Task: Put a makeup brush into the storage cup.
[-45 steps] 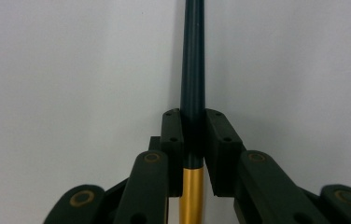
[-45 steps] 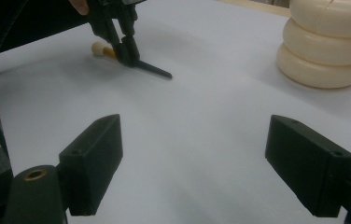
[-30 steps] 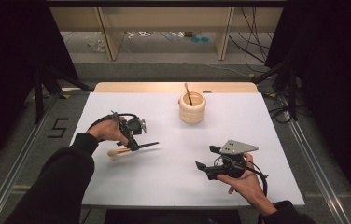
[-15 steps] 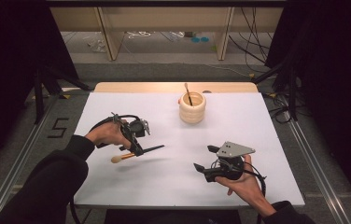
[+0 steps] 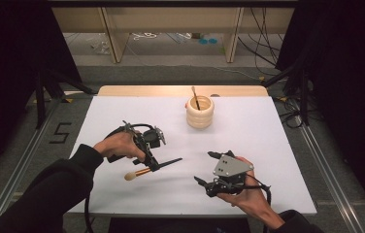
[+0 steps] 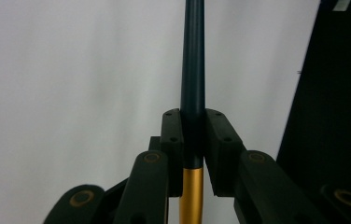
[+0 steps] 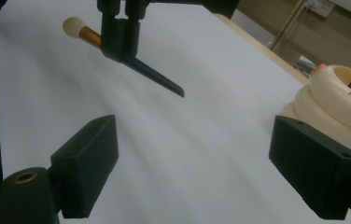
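Note:
A makeup brush (image 5: 142, 172) with a dark handle, gold ferrule and cream head is clamped across my left gripper (image 5: 152, 166), left of the table's middle. In the left gripper view the pads (image 6: 171, 135) are shut on the handle (image 6: 193, 70) just above the gold part. My right gripper (image 5: 203, 166) is open and holds nothing, near the front edge, right of the brush. In the right gripper view its jaws (image 7: 206, 158) stand wide apart, facing the held brush (image 7: 157, 74) and the left gripper (image 7: 120, 39).
A cream ribbed holder (image 5: 199, 114) stands at the back centre of the white table (image 5: 268, 145) with a second thin brush (image 5: 195, 98) leaning in it. It also appears at the right of the right gripper view (image 7: 332, 107). Cables trail beyond the table's far edge.
My left gripper has carried the brush a little to the right and toward the near edge. The right gripper has shifted slightly left and stayed open.

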The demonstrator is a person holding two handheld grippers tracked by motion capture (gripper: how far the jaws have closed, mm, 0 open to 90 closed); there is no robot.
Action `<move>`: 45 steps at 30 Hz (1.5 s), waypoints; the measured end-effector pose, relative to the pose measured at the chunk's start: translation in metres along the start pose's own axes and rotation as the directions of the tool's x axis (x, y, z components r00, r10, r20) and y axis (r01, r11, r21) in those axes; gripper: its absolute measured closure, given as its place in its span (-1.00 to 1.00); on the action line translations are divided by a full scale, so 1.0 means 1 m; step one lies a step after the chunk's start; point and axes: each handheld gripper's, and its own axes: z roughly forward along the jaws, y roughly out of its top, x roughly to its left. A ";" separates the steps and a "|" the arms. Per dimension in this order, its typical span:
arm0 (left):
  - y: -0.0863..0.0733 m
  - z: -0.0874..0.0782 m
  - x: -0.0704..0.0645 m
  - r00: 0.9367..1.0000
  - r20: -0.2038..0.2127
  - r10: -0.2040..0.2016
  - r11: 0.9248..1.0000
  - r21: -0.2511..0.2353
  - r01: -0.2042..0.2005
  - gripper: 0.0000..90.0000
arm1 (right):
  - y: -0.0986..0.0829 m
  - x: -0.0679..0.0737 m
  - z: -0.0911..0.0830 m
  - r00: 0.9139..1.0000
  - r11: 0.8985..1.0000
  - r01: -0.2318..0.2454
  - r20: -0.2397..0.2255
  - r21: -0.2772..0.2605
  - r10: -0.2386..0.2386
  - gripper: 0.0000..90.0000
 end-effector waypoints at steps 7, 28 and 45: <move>0.009 0.002 -0.009 1.000 0.025 0.007 1.000 0.011 -0.007 0.74 | 0.007 0.013 0.004 0.989 0.989 0.145 0.007 0.031 -0.145 -0.61; 0.028 0.009 -0.028 0.994 0.109 0.033 0.999 0.031 -0.037 0.74 | 0.020 0.037 0.030 0.840 0.834 0.542 -0.066 0.106 -0.538 -0.16; 0.035 0.015 -0.036 0.991 0.133 -0.002 1.000 0.010 0.001 0.74 | 0.021 0.048 0.039 0.791 0.778 0.611 -0.080 0.144 -0.607 0.28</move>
